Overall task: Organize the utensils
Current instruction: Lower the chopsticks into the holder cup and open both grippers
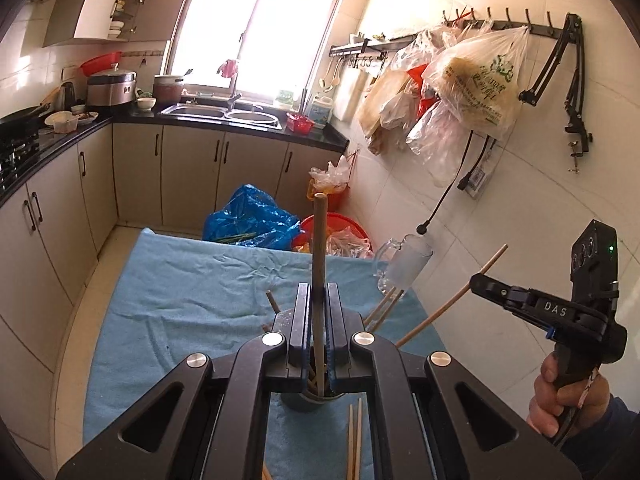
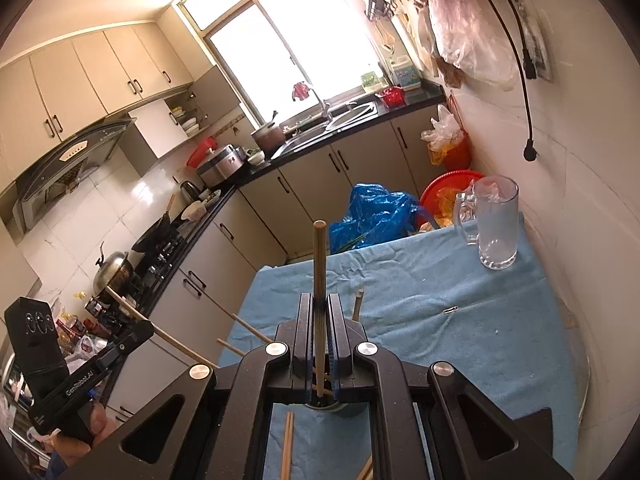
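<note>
My left gripper [image 1: 319, 294] is shut on a wooden chopstick [image 1: 319, 240] that stands upright, its lower end in a dark holder cup [image 1: 306, 398] below the jaws. My right gripper [image 2: 319, 304] is shut on another upright chopstick [image 2: 319, 260] over the same cup [image 2: 340, 408]. The right gripper also shows in the left wrist view [image 1: 480, 282], with its chopstick [image 1: 452, 300] slanting. The left gripper shows in the right wrist view [image 2: 140, 330]. More chopsticks [image 1: 376, 310] lean out of the cup. Loose chopsticks [image 1: 355, 440] lie on the blue cloth [image 1: 192, 280].
A glass mug [image 2: 496, 224] stands at the table's far right corner near the wall. A paper clip [image 2: 451, 310] lies on the cloth. Beyond the table are a blue bag [image 1: 248, 220], a red basin [image 1: 340, 226], cabinets and a sink counter [image 1: 224, 114].
</note>
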Tool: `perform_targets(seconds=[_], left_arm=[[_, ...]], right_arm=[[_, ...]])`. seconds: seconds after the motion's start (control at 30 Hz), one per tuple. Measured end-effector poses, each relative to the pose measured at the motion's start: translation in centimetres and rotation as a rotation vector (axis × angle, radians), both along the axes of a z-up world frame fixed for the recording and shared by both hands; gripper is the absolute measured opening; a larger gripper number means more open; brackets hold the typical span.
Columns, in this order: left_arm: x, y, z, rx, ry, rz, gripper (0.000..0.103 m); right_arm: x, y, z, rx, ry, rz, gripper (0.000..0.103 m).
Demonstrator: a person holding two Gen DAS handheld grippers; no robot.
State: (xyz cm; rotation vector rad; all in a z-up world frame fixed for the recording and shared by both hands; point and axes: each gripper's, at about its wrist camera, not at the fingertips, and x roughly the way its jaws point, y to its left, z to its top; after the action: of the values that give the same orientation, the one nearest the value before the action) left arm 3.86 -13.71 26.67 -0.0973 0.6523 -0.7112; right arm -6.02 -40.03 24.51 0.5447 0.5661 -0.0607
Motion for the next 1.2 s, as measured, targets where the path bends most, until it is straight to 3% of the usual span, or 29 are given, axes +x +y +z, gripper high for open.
perform_targets(seconds=[0.53, 1.2], left_arm=[[1.9, -2.5, -4.8, 0.06, 0.078, 0.002, 0.006], [3.3, -2.9, -7.7, 0.101, 0.116, 0.018, 0.006]], right_arm=[[3.4, -0.1, -5.5, 0.028, 0.122, 0.041, 0.007], [5.5, 0.5, -8.5, 0.035, 0.194, 0.064, 0.007]])
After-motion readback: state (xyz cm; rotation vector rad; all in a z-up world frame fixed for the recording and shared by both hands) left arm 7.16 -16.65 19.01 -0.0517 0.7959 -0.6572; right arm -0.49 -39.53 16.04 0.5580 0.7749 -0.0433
